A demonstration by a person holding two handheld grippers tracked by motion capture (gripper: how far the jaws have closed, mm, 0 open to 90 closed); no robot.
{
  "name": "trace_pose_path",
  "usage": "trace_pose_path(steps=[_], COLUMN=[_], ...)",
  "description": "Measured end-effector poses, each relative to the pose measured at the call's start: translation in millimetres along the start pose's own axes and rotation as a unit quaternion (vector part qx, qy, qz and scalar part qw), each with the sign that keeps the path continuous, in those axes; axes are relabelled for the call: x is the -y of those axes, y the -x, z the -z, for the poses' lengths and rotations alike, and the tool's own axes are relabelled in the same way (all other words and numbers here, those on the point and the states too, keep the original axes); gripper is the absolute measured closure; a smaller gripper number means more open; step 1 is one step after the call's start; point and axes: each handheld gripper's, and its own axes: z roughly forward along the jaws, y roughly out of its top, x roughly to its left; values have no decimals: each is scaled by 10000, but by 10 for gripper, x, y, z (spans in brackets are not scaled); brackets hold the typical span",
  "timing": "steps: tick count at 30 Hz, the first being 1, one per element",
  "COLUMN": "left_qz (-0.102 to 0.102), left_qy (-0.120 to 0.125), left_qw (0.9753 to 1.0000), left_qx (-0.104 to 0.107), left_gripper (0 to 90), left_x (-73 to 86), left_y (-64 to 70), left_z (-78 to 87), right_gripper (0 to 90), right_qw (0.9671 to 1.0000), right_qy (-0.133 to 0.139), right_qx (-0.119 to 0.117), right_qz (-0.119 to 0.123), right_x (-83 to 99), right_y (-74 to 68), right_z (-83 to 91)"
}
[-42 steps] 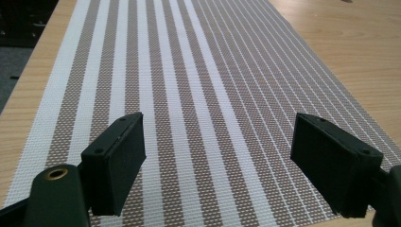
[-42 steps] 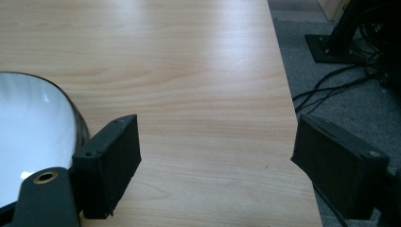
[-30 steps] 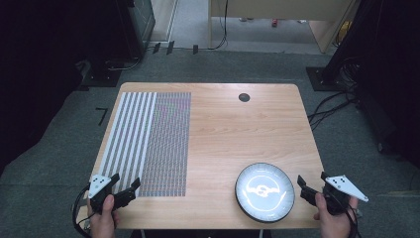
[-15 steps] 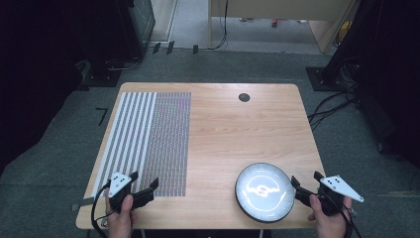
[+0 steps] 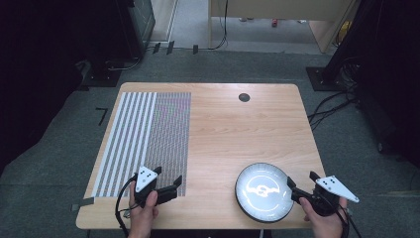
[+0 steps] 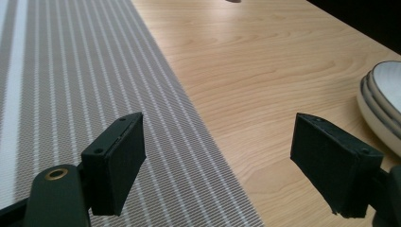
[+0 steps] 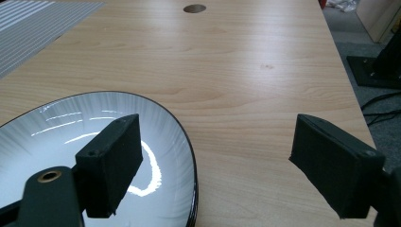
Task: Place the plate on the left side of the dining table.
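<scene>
Right hand-held gripper [image 5: 299, 185] at the near right corner of the bench [image 5: 233, 124], jaws spread wide, one jaw over the plate [image 5: 262, 192] rim, the other outside it; nothing gripped. In the left gripper view the edge reads as a stack, perhaps two or three plates [image 6: 383, 106].

Left hand-held gripper [image 5: 168, 184] also spread, empty, hovering at the near edge of the striped mat [image 5: 146, 139], well apart from the plate.

Risks, as judged:
- Glossy glazed rim; a shallow pinch could slip and drop the plate.
- If stacked, closing on the rim may catch only the top plate or drag the lower ones.
- Plate sits near the bench's front edge; a push instead of a pinch could send it off.
</scene>
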Motion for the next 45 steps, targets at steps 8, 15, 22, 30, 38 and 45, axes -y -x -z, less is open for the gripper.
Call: trace_pose_path(steps=[8,15,22,30,38,45], left_qz=[-79,-242,-260,-404,-408,-264], left_qy=[-21,-91,-213,-424,-464,-622], left_qw=[9995,9984,9966,9927,9894,9835], left_qx=[290,499,755,1053,1318,1677], left_gripper=[186,186,187,187,333,459], left_x=[-70,-109,-101,-35,-12,-1], left_y=[255,486,718,1021,1214,1317], left_z=[-157,-294,-455,-657,-732,-782], right_gripper=[294,468,632,748,803,839], right_qw=[9999,9999,10000,9962,9932,9915], right_qy=[19,-7,-31,-372,-619,-811], right_qx=[119,-42,-89,-477,-374,-462], right_qz=[112,137,3,-631,-911,-911], right_x=[13,45,62,72,113,147], right_y=[-64,-72,-75,-3,67,55], right_z=[-18,-9,3,6,-40,-79])
